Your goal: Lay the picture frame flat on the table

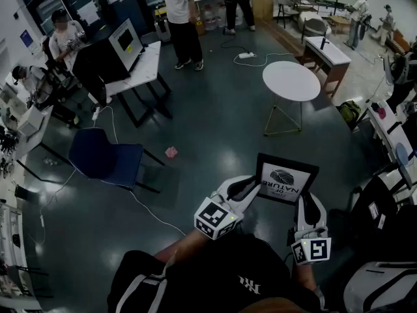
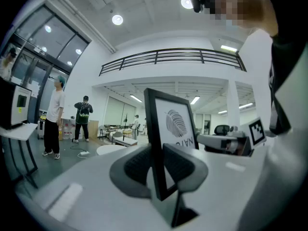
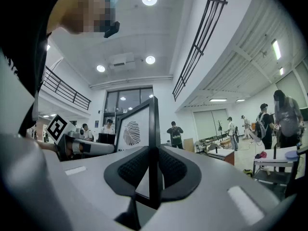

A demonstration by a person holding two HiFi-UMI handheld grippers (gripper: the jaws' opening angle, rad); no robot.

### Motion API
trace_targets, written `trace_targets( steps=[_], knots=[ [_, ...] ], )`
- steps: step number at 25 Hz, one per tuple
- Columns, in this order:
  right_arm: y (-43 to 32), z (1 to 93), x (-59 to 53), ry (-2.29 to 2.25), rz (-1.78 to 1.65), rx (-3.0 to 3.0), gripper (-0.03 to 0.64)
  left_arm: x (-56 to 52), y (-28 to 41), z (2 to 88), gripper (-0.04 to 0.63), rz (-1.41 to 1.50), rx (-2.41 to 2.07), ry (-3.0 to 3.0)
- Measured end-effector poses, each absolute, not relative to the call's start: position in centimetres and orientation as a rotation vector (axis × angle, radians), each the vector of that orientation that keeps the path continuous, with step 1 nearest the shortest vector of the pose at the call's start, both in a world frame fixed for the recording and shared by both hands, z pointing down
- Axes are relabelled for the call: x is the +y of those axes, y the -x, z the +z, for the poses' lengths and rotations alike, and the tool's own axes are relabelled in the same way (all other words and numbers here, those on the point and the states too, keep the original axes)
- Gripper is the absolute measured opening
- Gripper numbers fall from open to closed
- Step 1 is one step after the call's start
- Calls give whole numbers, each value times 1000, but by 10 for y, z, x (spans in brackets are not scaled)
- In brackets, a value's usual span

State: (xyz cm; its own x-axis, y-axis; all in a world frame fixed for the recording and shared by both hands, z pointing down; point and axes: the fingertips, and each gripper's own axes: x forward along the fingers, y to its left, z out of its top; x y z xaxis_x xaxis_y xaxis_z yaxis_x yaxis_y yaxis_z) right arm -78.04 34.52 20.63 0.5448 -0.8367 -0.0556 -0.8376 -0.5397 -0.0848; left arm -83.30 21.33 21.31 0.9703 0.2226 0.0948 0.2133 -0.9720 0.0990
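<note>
Holding picture frame [image 1: 287, 182] up in the air with both grippers, close in front of the person's torso, over the dark floor [image 1: 215, 129]. Left gripper [image 1: 249, 188] clamped on the frame's left side, right gripper [image 1: 306, 204] clamped on its right side (both gripper views: pads pinched tight on the black border, seen edge-on). Frame tilted, not flat: white print with a dark fingerprint-like swirl facing up toward the head view, lettering upside down from there. Not touching any bench. Round white bench [image 1: 291, 80] farther out, well apart from the frame, roughly in line with it. Blue chair [image 1: 104, 155] left on the floor, small pink scrap [image 1: 171, 152] just right of it. Long bench with black monitor [image 1: 124, 44] far left. People [image 1: 182, 18] standing at the far end.
</note>
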Motion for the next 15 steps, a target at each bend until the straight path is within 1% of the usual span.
trace_targets(
  steps=[15],
  knots=[
    [781, 206, 343, 2674, 5, 1462, 69, 213, 837, 209, 72, 159, 343, -3041]
  ],
)
